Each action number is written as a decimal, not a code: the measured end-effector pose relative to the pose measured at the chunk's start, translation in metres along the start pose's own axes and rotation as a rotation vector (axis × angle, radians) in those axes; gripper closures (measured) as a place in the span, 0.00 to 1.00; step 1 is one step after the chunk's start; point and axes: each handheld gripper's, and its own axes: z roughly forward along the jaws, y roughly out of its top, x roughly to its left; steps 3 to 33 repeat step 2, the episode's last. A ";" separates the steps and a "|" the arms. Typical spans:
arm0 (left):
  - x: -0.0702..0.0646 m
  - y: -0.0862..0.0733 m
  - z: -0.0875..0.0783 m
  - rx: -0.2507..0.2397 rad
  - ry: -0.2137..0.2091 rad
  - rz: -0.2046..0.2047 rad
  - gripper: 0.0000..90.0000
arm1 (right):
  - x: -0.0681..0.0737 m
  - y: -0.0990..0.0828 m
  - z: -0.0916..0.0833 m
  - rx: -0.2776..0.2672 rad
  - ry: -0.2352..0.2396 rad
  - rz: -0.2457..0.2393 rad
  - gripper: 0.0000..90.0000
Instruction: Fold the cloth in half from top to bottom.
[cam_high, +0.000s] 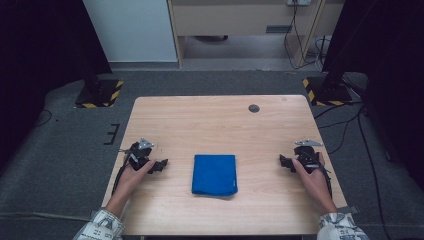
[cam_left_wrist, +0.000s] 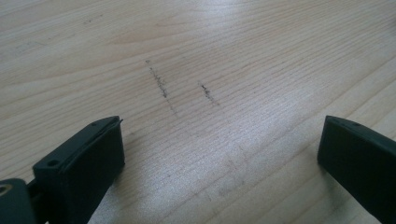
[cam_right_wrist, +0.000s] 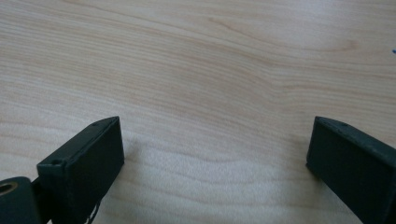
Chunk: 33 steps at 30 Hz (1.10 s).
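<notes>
A folded blue cloth (cam_high: 214, 174) lies flat near the middle of the wooden table (cam_high: 210, 120), toward the front. My left gripper (cam_high: 161, 165) rests on the table to the cloth's left, a hand's width away, pointing at it. My right gripper (cam_high: 284, 162) rests to the cloth's right, also pointing inward and apart from it. In the left gripper view my left gripper (cam_left_wrist: 222, 154) has its jaws wide apart over bare wood with dark scuff marks (cam_left_wrist: 161, 86). The right gripper view has my right gripper (cam_right_wrist: 215, 154) just as wide open over bare wood.
A small dark round grommet (cam_high: 254, 108) sits in the tabletop at the back right. Two black stands with yellow-black striped feet (cam_high: 97, 95) (cam_high: 325, 92) stand on the grey floor behind the table's corners. Cables (cam_high: 350, 125) run along the floor at right.
</notes>
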 end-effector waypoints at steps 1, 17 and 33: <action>0.000 0.000 0.000 0.000 0.000 0.000 0.00 | 0.000 0.000 0.000 0.000 0.000 -0.004 0.04; 0.000 0.000 0.000 0.000 0.000 0.000 0.00 | 0.000 0.000 0.000 0.002 0.002 -0.005 0.03; 0.000 0.000 0.000 0.000 0.000 0.000 0.00 | 0.000 0.000 0.000 0.002 0.002 -0.005 0.03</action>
